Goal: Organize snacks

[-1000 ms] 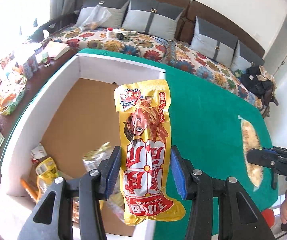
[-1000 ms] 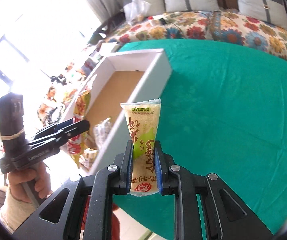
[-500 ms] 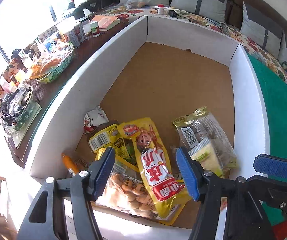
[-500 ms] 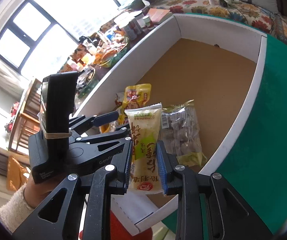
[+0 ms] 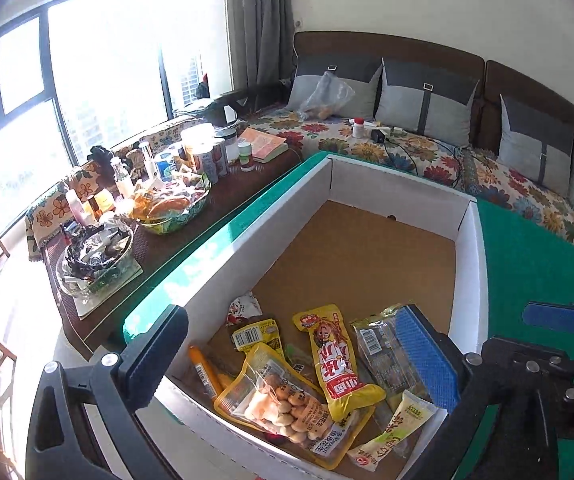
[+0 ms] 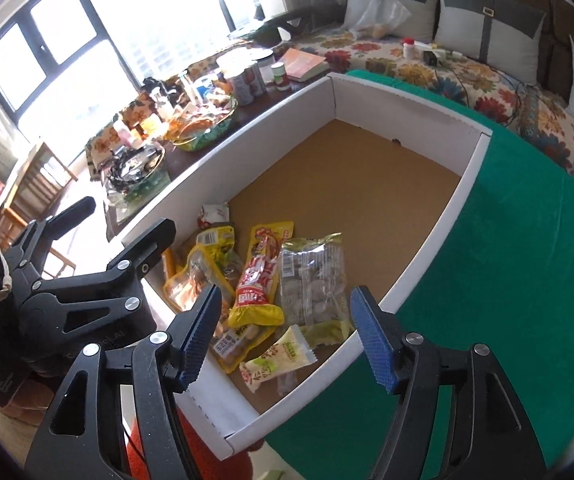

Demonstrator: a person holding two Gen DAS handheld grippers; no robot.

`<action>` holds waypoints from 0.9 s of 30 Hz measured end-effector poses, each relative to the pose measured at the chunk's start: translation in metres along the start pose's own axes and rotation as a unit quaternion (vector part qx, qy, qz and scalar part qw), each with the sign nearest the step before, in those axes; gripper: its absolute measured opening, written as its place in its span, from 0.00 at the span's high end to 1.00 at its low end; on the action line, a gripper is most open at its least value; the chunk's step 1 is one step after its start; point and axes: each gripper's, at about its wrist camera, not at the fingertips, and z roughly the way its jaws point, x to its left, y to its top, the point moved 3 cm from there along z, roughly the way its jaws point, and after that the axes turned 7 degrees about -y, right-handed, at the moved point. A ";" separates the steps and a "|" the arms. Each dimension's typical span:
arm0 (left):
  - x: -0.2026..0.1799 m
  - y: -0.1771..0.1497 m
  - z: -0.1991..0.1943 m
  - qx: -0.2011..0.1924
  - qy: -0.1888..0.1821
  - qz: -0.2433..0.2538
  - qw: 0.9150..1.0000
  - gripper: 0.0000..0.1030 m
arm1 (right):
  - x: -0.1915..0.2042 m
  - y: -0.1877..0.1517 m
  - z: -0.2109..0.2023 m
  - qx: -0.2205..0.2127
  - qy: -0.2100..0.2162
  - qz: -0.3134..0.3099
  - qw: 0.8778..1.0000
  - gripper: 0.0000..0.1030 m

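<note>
Bright daylight is let in through big dark-framed windows (image 5: 67,92). A grey curtain (image 5: 259,28) is hung beside them. A brown sofa (image 5: 407,56) with grey cushions (image 5: 427,100) and a flowery cover (image 5: 487,172) is set against the pale wall (image 5: 427,0). A green cloth (image 5: 535,256) is spread in front.

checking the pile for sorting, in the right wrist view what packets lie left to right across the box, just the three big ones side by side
clear yellow-edged nut pouch → yellow and red sausage packet → clear packet with pale lumps
</note>
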 end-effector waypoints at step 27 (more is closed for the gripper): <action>0.017 -0.022 0.011 0.056 0.079 0.003 0.995 0.00 | 0.013 -0.006 0.021 0.013 -0.053 -0.025 0.998 0.25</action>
